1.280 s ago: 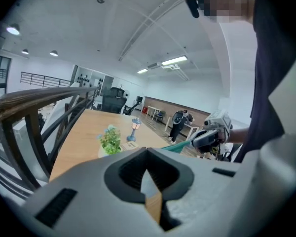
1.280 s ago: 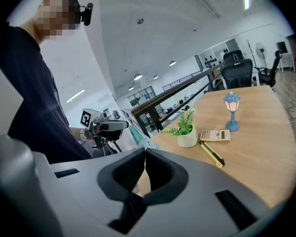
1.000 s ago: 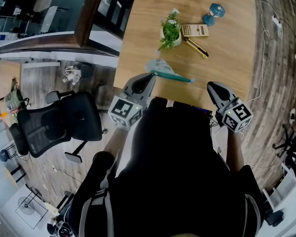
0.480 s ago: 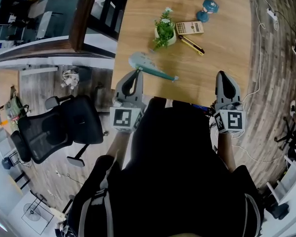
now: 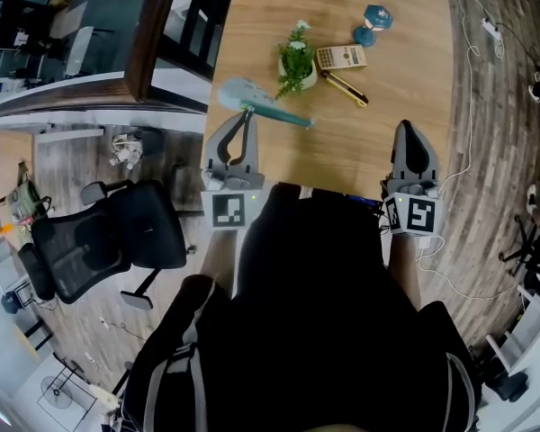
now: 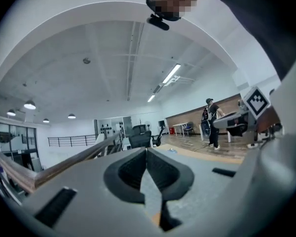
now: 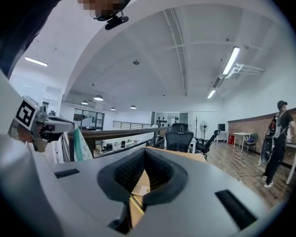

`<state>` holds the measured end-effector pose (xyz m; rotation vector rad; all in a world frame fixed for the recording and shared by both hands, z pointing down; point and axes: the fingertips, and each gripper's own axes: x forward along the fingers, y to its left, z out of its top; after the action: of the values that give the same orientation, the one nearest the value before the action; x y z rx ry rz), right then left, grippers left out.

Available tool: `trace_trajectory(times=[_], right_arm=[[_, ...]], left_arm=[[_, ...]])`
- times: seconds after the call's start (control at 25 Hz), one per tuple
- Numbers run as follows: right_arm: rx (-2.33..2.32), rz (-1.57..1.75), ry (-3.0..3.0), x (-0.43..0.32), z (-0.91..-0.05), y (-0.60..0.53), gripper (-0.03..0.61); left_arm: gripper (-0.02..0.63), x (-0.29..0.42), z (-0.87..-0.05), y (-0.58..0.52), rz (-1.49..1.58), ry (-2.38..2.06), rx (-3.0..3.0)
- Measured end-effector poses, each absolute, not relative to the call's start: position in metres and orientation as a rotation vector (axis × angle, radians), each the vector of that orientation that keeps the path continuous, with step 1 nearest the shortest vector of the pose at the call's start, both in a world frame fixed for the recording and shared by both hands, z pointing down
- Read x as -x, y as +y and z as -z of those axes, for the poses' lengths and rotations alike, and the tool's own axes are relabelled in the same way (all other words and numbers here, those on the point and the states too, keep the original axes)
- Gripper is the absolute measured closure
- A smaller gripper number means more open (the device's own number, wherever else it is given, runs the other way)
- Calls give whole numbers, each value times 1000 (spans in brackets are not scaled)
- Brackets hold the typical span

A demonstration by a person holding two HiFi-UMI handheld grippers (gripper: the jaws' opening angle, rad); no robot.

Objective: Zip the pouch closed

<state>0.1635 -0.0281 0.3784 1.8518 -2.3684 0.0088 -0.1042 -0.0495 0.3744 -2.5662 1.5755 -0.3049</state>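
Head view: your left gripper sits at the left edge of the wooden table. Its jaws are pressed together on the pale pouch. The pouch's teal zip edge trails off to the right over the wood. Your right gripper is well apart, at the near right edge, closed with nothing in it. Potted plant, calculator, gold pen and blue dumbbell lie farther back.

Left gripper view: left gripper tips meet, and a pale sliver shows in the slit behind them.

Right gripper view: right gripper has its jaws tip to tip and grips nothing; bare wood shows through the slit. At far left you see the left gripper, with the pouch hanging upright from it.
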Motion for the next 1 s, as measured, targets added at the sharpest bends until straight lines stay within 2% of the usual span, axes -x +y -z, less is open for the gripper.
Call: trace_trajectory(times=[0.24,1.0], right_arm=[[-1862,-11,-2429,-165,-369,-34,566],[-1845,69,-2434,-158,-350,-32,566]], left_arm=[[611,104,-342,-87,97,1625,2535],[611,101,-340,-77,109,1603,2569]])
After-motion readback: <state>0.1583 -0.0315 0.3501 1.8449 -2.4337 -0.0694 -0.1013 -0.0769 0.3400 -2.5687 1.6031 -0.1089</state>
